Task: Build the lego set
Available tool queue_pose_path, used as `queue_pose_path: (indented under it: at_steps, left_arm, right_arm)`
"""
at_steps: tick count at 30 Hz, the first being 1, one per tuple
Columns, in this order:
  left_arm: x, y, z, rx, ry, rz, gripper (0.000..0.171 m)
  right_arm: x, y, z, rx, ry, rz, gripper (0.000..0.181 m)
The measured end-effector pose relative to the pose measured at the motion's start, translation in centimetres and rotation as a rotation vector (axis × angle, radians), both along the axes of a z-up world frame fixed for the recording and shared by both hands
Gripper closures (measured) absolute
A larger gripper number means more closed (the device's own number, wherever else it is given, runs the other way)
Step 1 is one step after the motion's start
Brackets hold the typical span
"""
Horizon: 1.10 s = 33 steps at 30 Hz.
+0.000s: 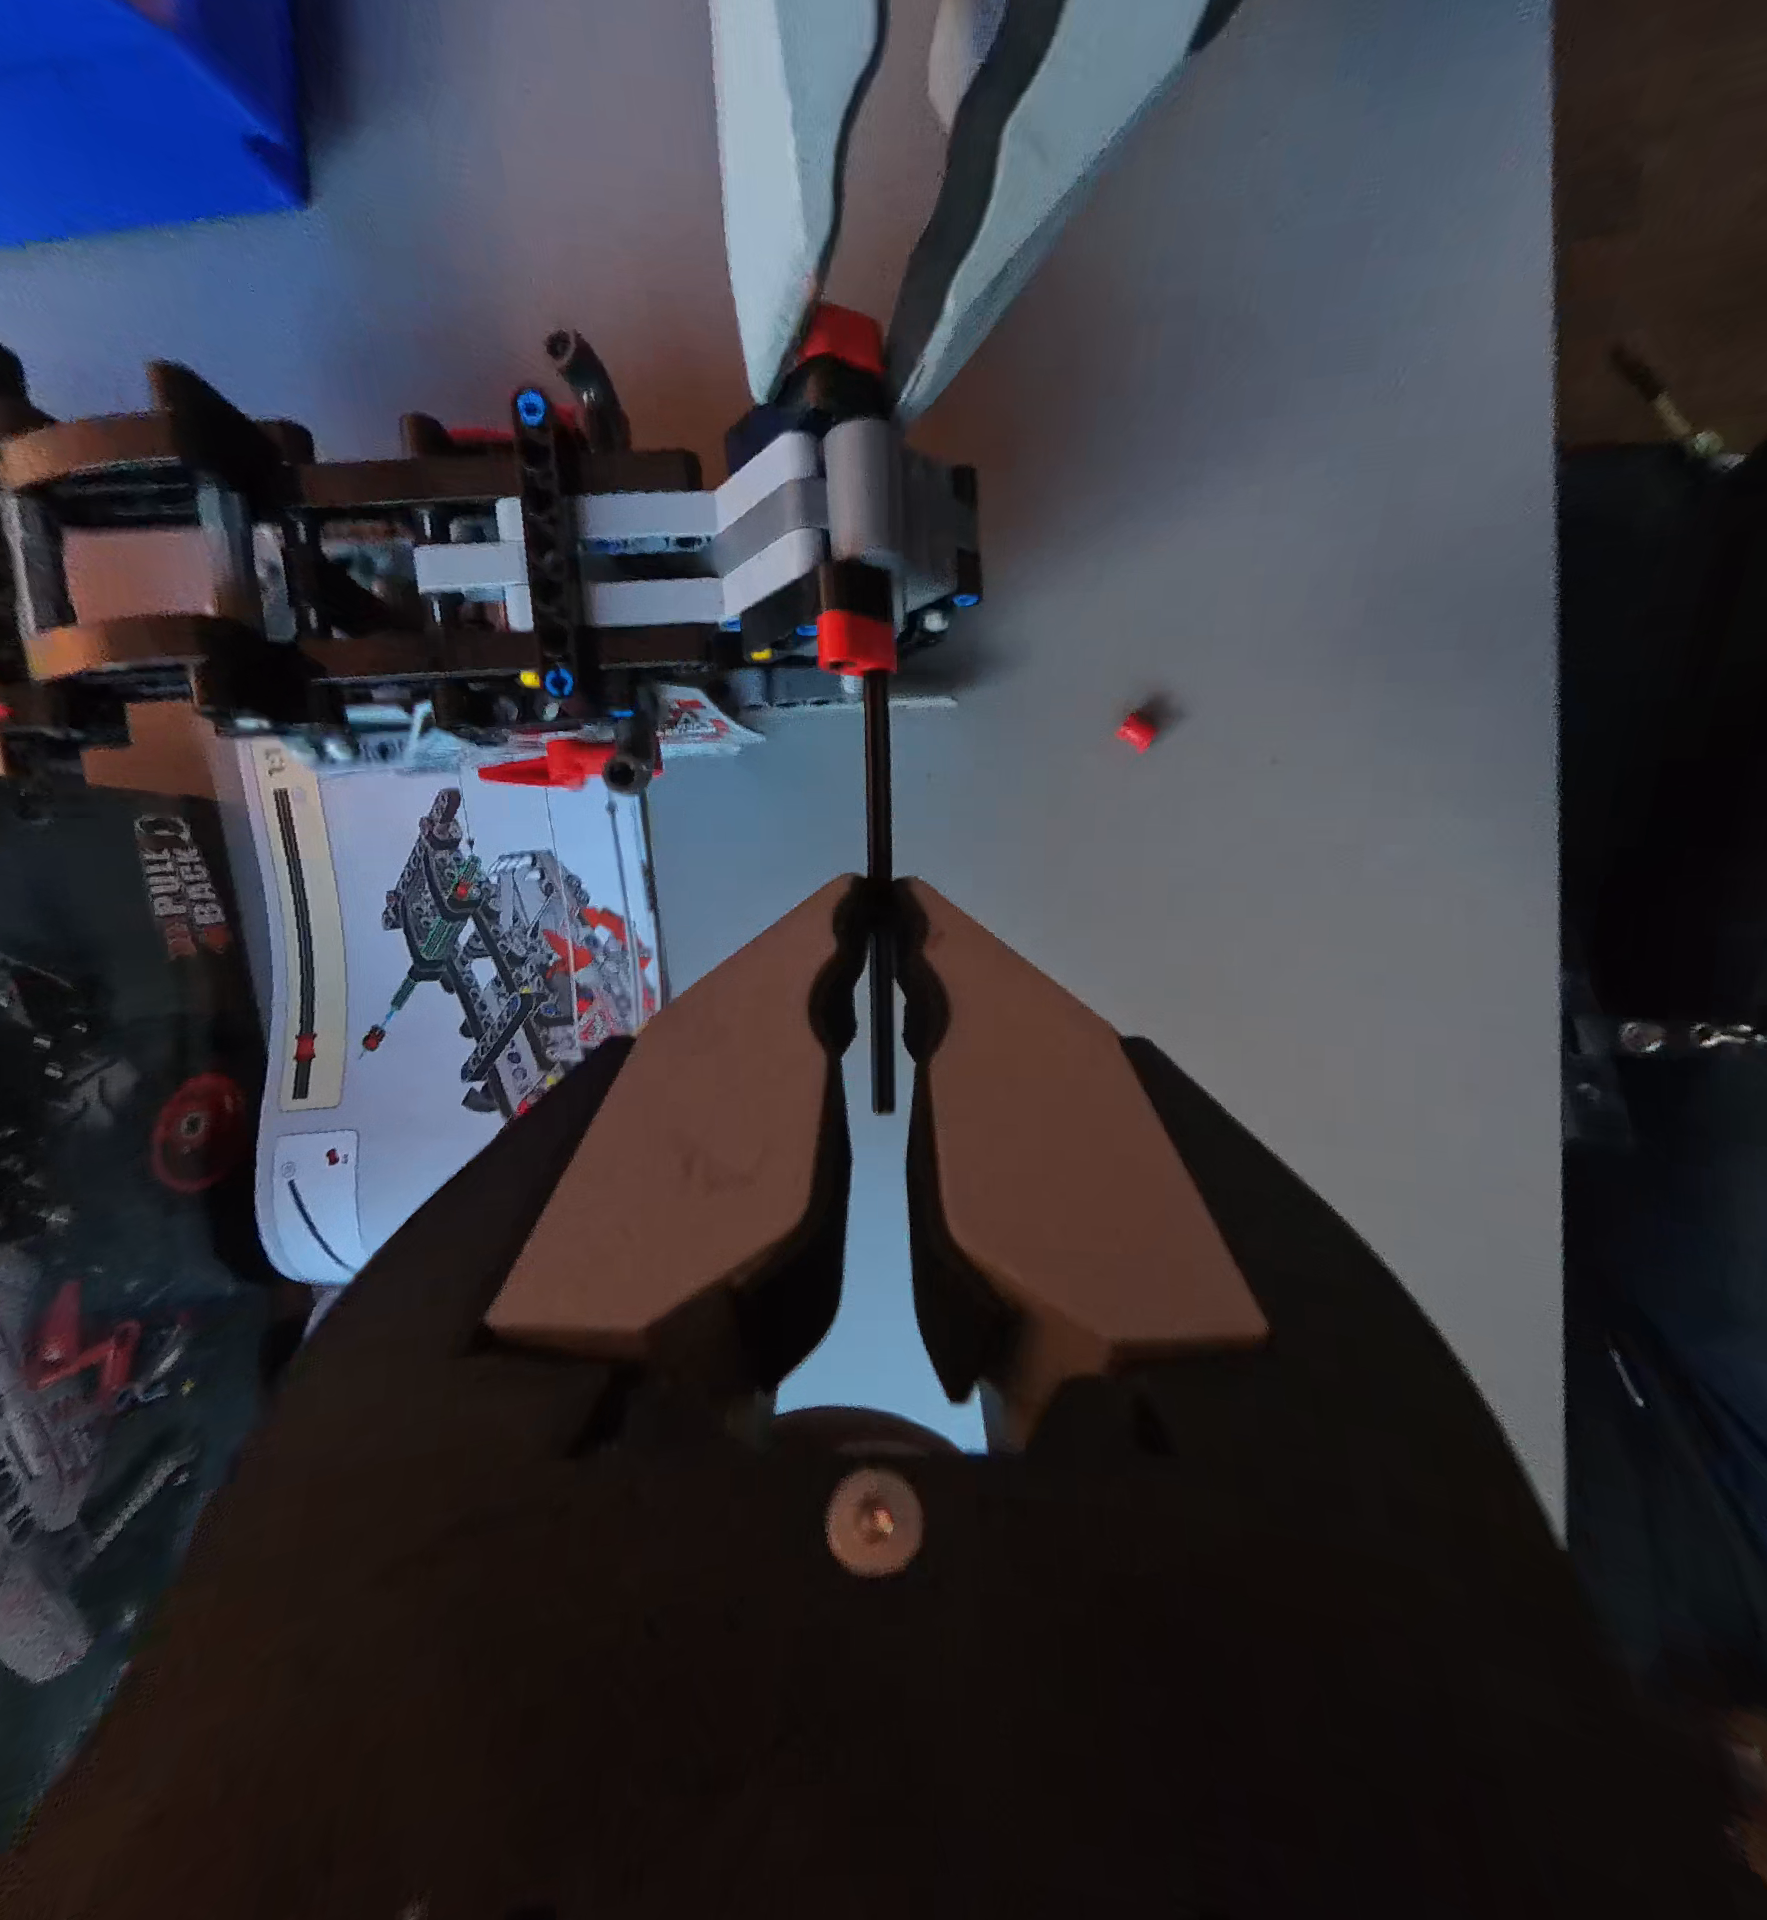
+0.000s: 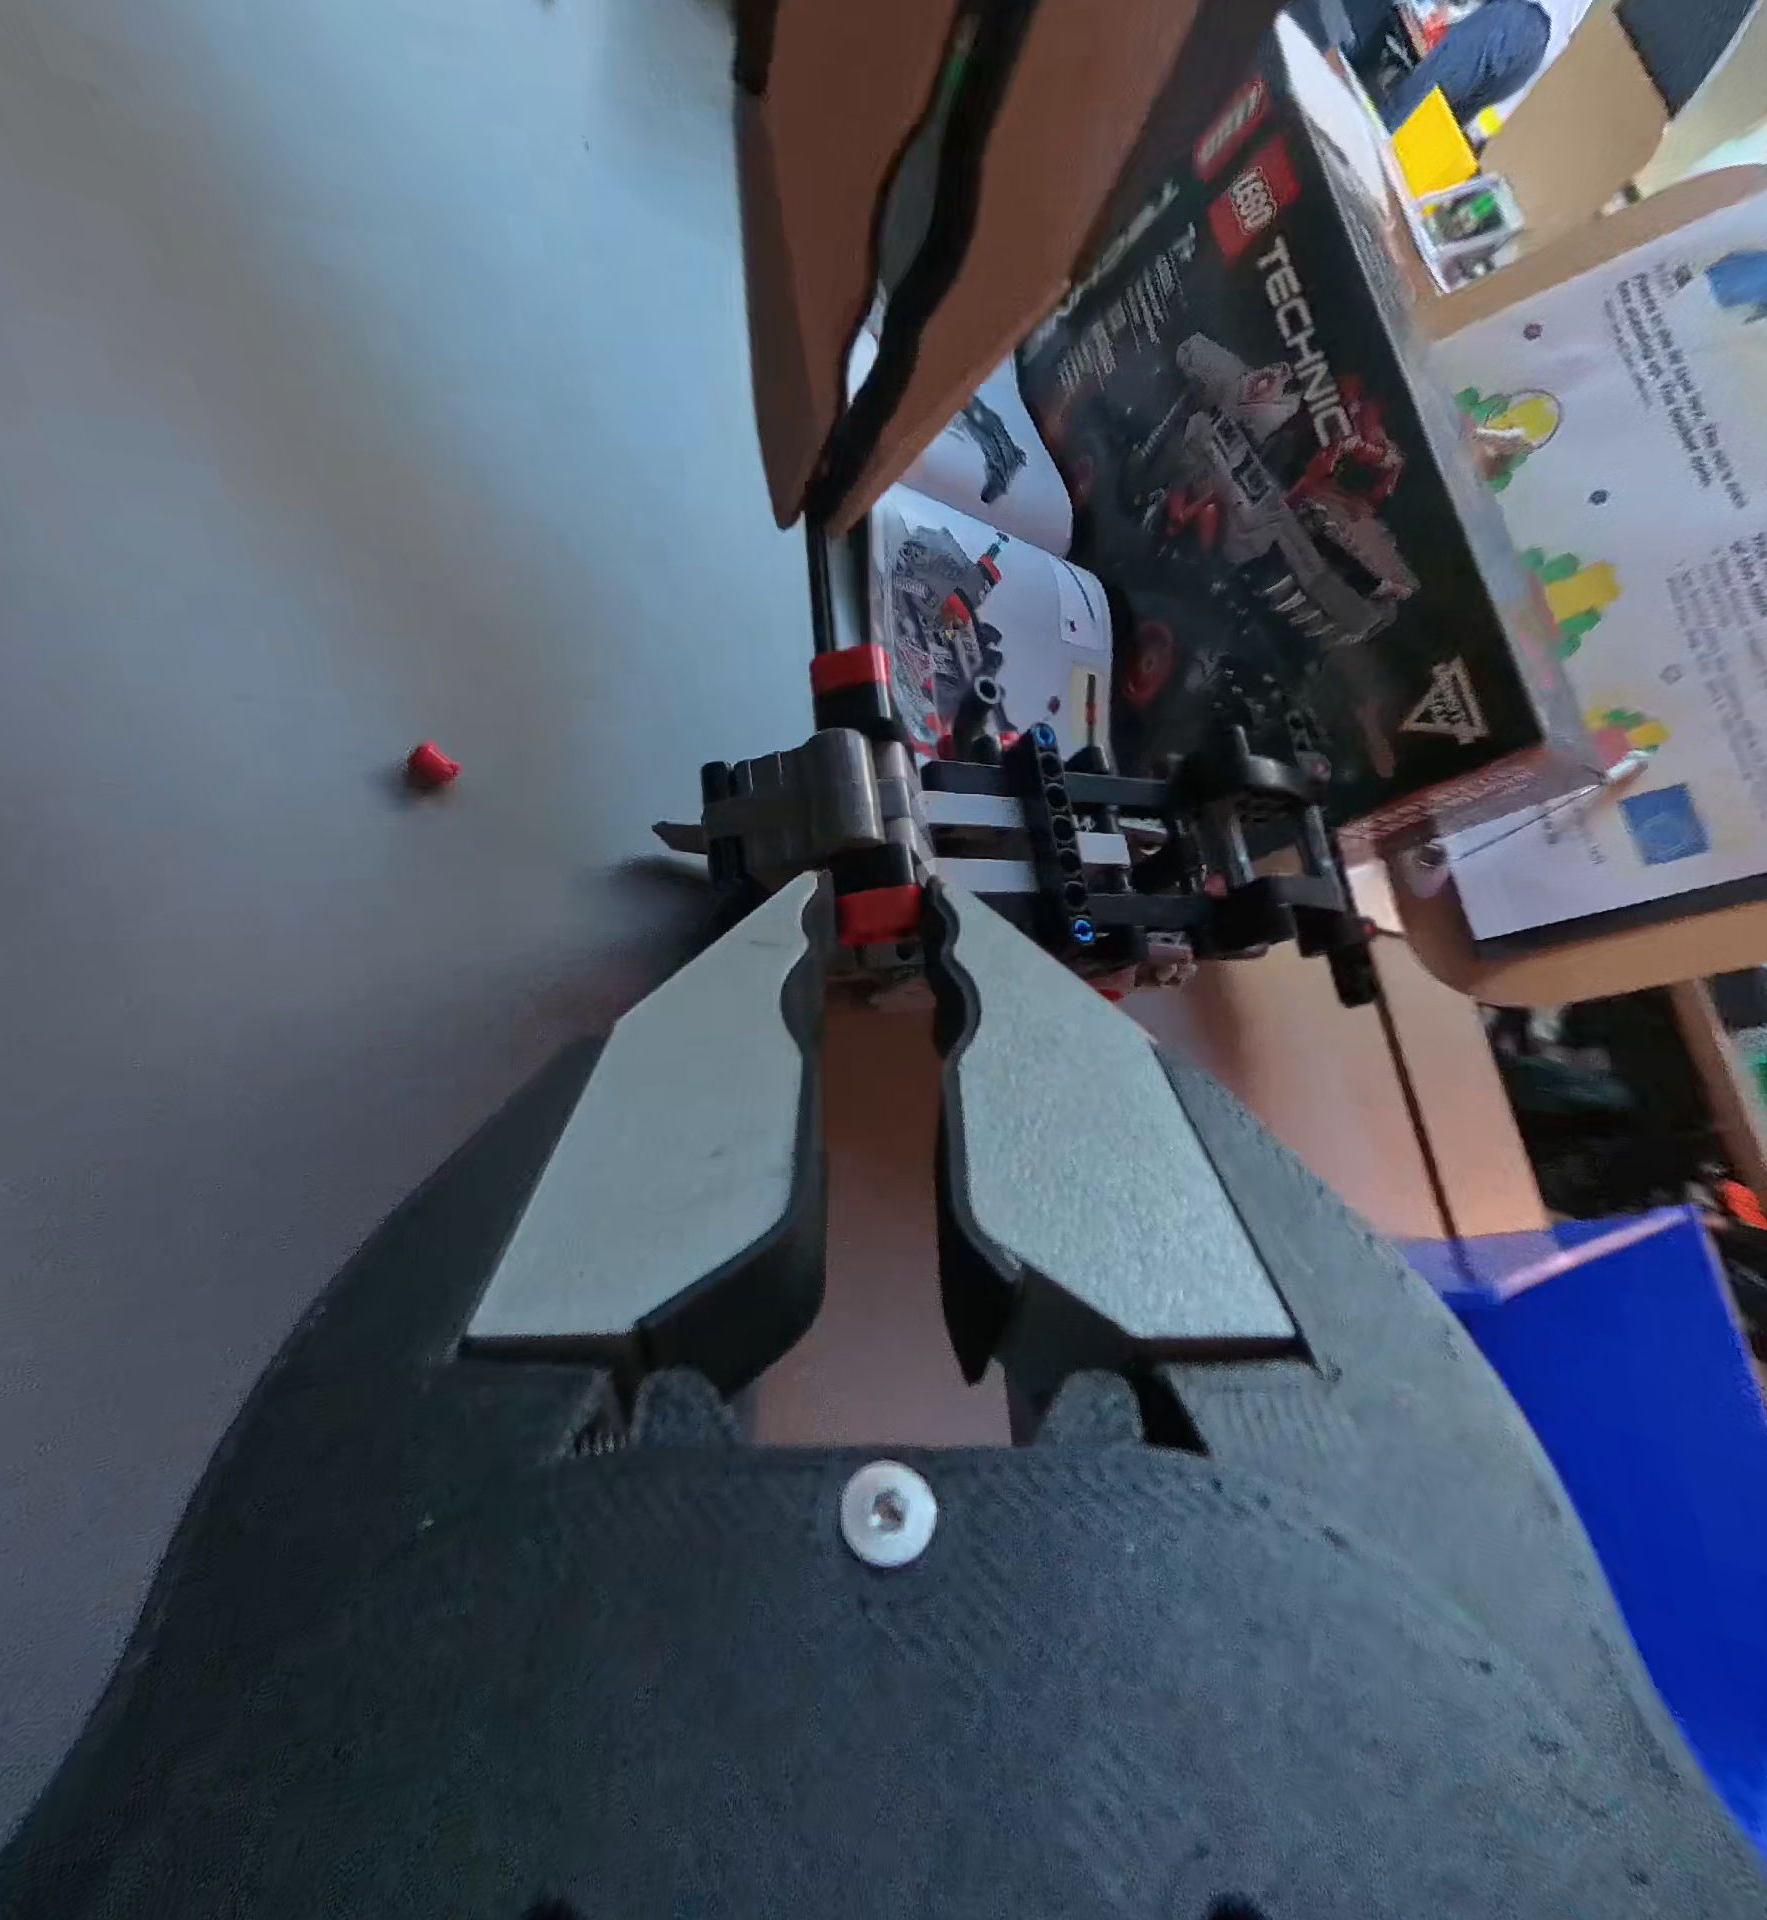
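The left gripper [image 1: 880,894] is pinching a thin black plastic axle rod [image 1: 878,810] between its tan fingers [image 1: 754,1091], which are closed down narrow on the rod's near end. The rod is running straight ahead from the fingertips, its long axis in line with the fingers, and its far end is passing through a red bush collar [image 1: 856,639] into the half-built black and grey Lego vehicle chassis [image 1: 505,561] lying on the white tabletop [image 1: 1274,468] just beyond the fingertips. The right gripper [image 2: 874,914] is coming in from the opposite side, and its grey fingers [image 2: 671,1143] are standing narrow around a second red bush collar [image 2: 874,907] at the same end of the chassis; they appear to be touching it, but whether they are truly clamping it cannot be told. The chassis is stretching its long axis crosswise to both pairs of fingers, its open frame end pointing off to the left of the left fingers. Judging by the frame, which is already joined with beams and pins but is carrying no wheels or bodywork, the build looks partly done, with the axle only partway seated. A loose small red bush [image 1: 1135,724] is lying on the tabletop to the right of the left fingers, well apart from the chassis. The open instruction booklet [image 1: 463,997] and the dark printed set box [image 1: 58,1195] are lying to the left of them.
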<state>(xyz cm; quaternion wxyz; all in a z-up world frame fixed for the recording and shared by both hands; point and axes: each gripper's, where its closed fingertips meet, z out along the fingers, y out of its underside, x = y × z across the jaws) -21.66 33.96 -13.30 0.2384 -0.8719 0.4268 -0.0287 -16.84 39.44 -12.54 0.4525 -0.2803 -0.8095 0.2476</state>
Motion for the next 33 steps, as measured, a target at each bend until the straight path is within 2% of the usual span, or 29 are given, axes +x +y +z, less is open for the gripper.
queue_pose_path:
  at_steps: [2,3,5,6,7,9,10,13,16,19,24,28,31,33]
  left_arm:
    - [-0.2,0.2,0.0,-0.045,-0.041,0.02,0.171]
    - [0.6,-0.1,0.2,-0.113,-0.172,0.046,0.171]
    - [3.2,-0.8,3.1,-0.293,-0.651,0.085,0.17]
    - [3.2,-0.8,3.9,-0.355,-0.781,0.097,0.171]
    - [2.9,-0.8,3.5,-0.354,-0.764,0.099,0.171]
    - [1.8,-0.3,1.5,-0.278,-0.564,0.117,0.171]
    - [1.5,-0.1,0.8,-0.268,-0.513,0.131,0.171]
    - [2.0,0.4,1.3,-0.236,-0.567,0.141,0.171]
    - [2.7,0.2,1.0,-0.064,-0.3,0.003,0.171]
    - [3.5,0.8,1.4,0.0,-0.187,-0.025,0.171]
    - [3.5,1.1,1.0,0.003,-0.179,-0.046,0.171]
    - [3.2,0.9,0.4,0.011,-0.195,-0.017,0.169]
    - [2.6,0.6,0.6,0.017,-0.198,0.023,0.156]
    - [1.7,0.1,0.9,0.026,-0.185,0.052,0.151]
  right_arm:
    - [-0.1,0.2,-0.2,0.042,-0.003,-0.027,0.169]
    - [0.1,0.3,-0.3,0.057,-0.002,-0.023,0.169]
    - [0.7,-0.1,-0.1,0.02,0.02,0.024,0.169]
    - [0.7,-0.3,0.1,-0.008,0.045,0.035,0.17]
    - [0.6,-0.1,0.0,0.001,0.049,0.026,0.169]
    - [0.2,0.2,-0.2,0.042,0.053,-0.005,0.169]
    - [0.2,0.0,-0.2,0.033,0.043,0.001,0.168]
    - [0.2,-1.2,0.3,-0.109,0.056,0.072,0.168]
    - [0.4,-1.9,0.2,-0.24,0.018,0.134,0.166]
    - [0.4,-1.5,0.2,-0.205,0.027,0.106,0.167]
    - [1.1,-0.6,0.2,-0.25,0.037,0.048,0.16]
    - [1.4,-0.7,-0.5,-0.232,0.027,0.05,0.17]
    - [1.2,-0.6,-0.4,-0.231,0.023,0.032,0.155]
    - [1.2,-0.5,-0.2,-0.245,0.029,0.028,0.156]
